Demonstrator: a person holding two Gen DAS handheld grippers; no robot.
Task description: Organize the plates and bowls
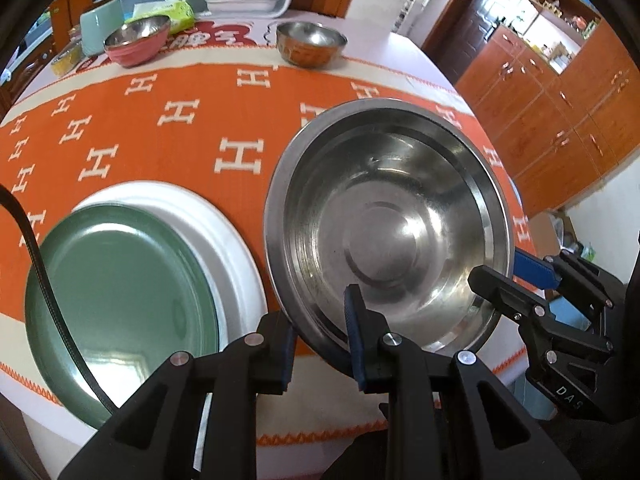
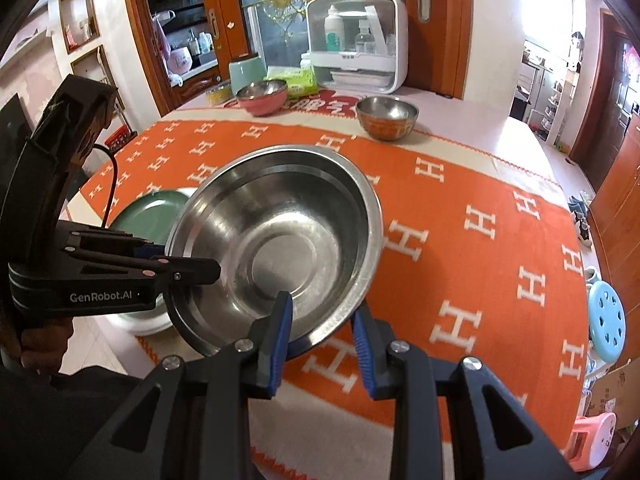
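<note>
A wide steel bowl (image 1: 384, 224) is held tilted above the orange cloth, between both grippers. My left gripper (image 1: 320, 340) has one finger inside and one outside its near-left rim, with a visible gap around it. My right gripper (image 2: 322, 340) straddles its near-right rim the same way, and shows in the left wrist view (image 1: 516, 276). The bowl also shows in the right wrist view (image 2: 276, 248). A green plate (image 1: 116, 300) lies on a white plate (image 1: 224, 236) left of the bowl. A pink steel bowl (image 1: 138, 40) and a copper-coloured bowl (image 1: 310, 44) stand at the far side.
An orange cloth with white H marks (image 2: 460, 248) covers the table. A white lidded cabinet (image 2: 360, 48), a mint canister (image 2: 248, 70) and a green packet (image 2: 296, 80) stand at the back. Stools (image 2: 608, 320) and wooden cupboards stand to the right, off the table.
</note>
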